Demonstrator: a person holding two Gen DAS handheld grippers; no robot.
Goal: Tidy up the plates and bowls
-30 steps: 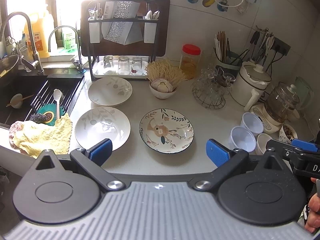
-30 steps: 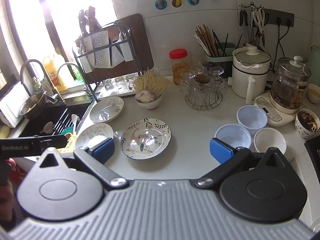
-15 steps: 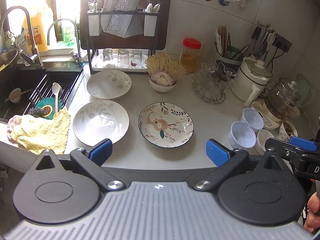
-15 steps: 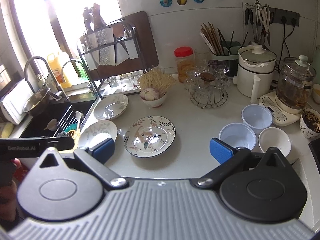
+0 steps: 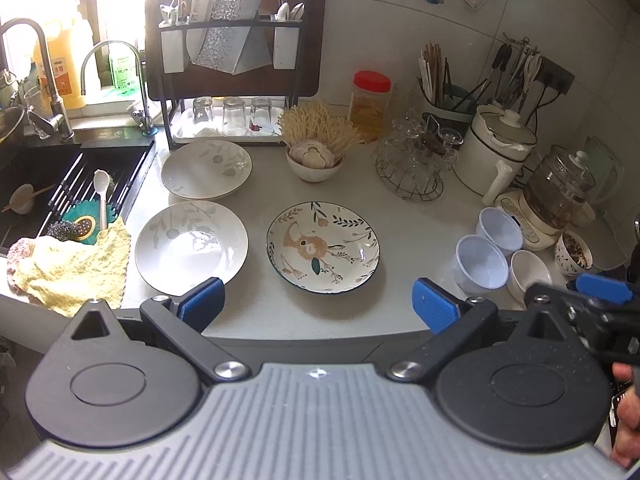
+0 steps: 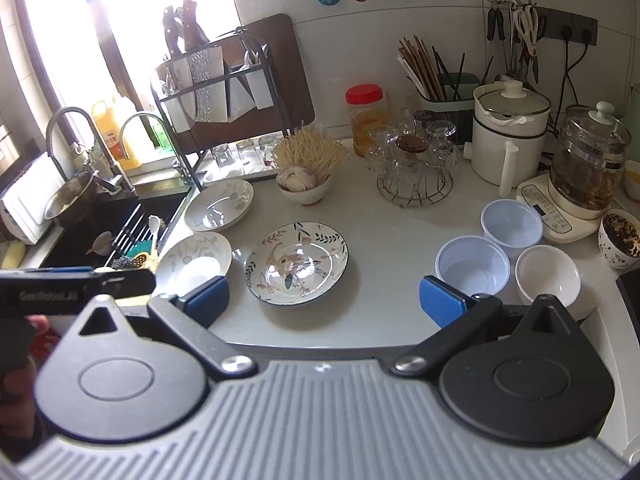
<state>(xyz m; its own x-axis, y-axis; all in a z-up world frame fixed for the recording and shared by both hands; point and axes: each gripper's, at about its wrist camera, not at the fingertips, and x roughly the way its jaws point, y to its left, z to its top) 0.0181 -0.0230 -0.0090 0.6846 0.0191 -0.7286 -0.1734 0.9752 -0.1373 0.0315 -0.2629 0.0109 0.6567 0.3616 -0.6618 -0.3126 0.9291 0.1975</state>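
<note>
Patterned plate lies flat on the white counter, roughly central, floral and animal print, dark rim. To its left, just beside but not touching, a white leaf-print plate; behind that one, nearer the rack, a second white leaf-print plate, its front edge very close to the first, contact unclear. Right side of counter: two pale blue plastic bowls side by side, a small white bowl just beside the nearer one, all three clustered in front of the glass kettle base. Small speckled bowl with dark contents farther right. Behind the patterned plate, a bowl holding garlic and dry noodles; a wire stand of upturned glasses to its right; red-lidded jar against the wall. Dish rack at back left with tumblers on its tray. Sink at far left, yellow cloth draped over its near edge. Left gripper hovers at the counter's front edge, blue pads spread wide, nothing between them. Right gripper likewise wide apart and empty, aimed between the patterned plate and the blue bowls. Each gripper's body shows at the margin of the other's view; part of a hand visible at lower right of the left view.
</note>
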